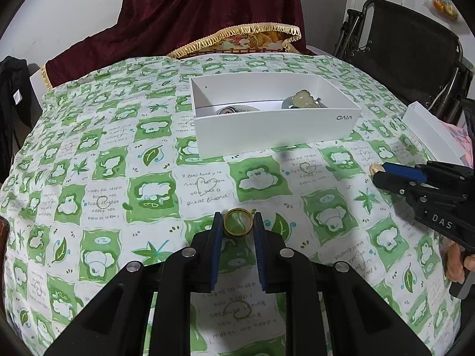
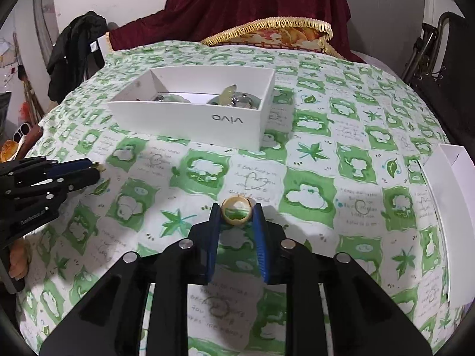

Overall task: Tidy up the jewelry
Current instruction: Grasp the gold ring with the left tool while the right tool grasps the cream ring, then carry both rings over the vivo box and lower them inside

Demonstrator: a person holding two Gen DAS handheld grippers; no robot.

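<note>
Left claw (image 1: 238, 222) pinches gold ring (image 1: 238, 222); right likewise, apparently.

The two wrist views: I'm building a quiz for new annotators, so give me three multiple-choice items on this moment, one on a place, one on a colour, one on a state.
1. Where is the white box?
A. On the green patterned cloth, beyond both grippers
B. On the folding chair
C. Held by the right gripper

2. What colour is the ring in the left gripper?
A. Silver
B. Gold
C. Red

3. What is the right gripper doing?
A. Open over nothing
B. Shut on a pale ring
C. Reaching inside the box

Key: 1 A, the box stands on the cloth with jewelry pieces inside it. 2 B, the gold ring sits between the blue pads. 3 B, the pale ring is pinched at the fingertips, above the cloth and short of the box.
</note>
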